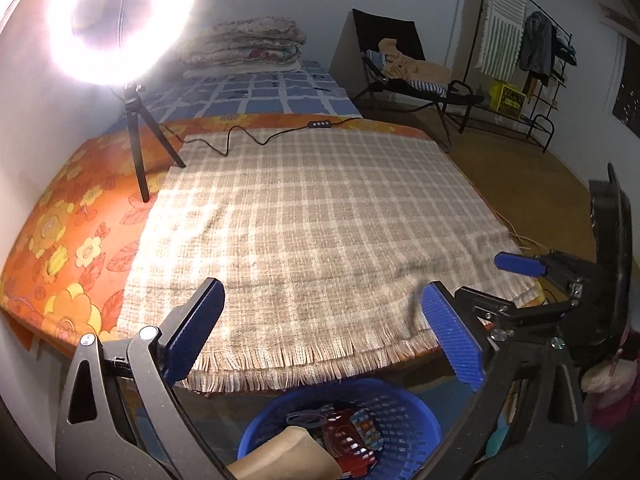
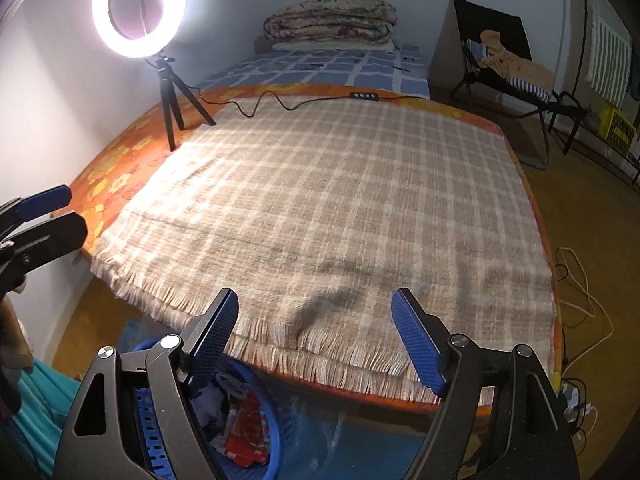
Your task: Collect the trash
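In the left wrist view the left gripper (image 1: 320, 328) fills the lower part of the frame with its blue-padded jaws spread wide and nothing between them but the fringed near edge of the checked beige blanket (image 1: 320, 216) that covers the bed. Below that edge, at the bottom centre of the frame, sits the blue basket (image 1: 400, 412) on the floor, and in it lies the trash (image 1: 352, 436): a red wrapper, a patterned packet and a tan paper piece leaning at its near side. The right gripper (image 1: 516, 266) shows at the right edge of this view, its fingers apart above the blanket's corner. In the right wrist view the right gripper (image 2: 316, 336) stands at the lower centre with its jaws parted and empty over the blanket's fringe; the blue basket (image 2: 276, 440) appears at the lower left behind its left finger, with red and white wrappers (image 2: 248, 432) inside. The left gripper (image 2: 44, 216) pokes in at the left edge. A lit ring light (image 2: 140, 8) on a small tripod stands in the upper left on the orange flowered sheet (image 2: 116, 172), its cable (image 2: 280, 102) running along the blanket's far edge
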The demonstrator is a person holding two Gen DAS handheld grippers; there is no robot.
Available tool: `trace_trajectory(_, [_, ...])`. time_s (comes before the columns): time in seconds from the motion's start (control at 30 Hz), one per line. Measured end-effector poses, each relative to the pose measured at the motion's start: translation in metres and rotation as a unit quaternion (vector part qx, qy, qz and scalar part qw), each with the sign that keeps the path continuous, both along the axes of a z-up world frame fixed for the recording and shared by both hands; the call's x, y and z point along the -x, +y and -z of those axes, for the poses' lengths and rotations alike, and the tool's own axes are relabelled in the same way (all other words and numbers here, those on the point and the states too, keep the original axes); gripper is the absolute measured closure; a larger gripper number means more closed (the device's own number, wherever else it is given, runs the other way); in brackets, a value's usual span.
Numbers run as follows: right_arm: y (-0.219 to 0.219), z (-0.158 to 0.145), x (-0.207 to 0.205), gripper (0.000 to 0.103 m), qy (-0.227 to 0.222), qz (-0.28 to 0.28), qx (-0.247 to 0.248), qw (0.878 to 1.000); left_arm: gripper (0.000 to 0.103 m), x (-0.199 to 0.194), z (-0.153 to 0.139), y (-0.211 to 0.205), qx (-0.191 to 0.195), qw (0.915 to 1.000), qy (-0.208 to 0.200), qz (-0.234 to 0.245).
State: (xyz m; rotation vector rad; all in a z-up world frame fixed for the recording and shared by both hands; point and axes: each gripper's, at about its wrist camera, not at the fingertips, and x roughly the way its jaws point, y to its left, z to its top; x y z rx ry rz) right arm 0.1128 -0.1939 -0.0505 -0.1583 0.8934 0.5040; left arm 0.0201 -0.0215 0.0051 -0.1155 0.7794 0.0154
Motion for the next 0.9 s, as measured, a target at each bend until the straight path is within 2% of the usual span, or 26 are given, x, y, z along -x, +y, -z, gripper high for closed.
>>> trace_trajectory(0.5, [0.003,0.009,-0.016,0.024,0.017,0.012,-0.007,1.000,0.001,-0.016,0.018,-0.001,-0.005,0.9996,0.028,0.000])
trace_trajectory(0.9, [-0.002,0.011,-0.019,0.024,0.020,0.025,-0.009,0.999,0.001,-0.019,0.022,-0.003,-0.005,0.9995,0.031,0.004])
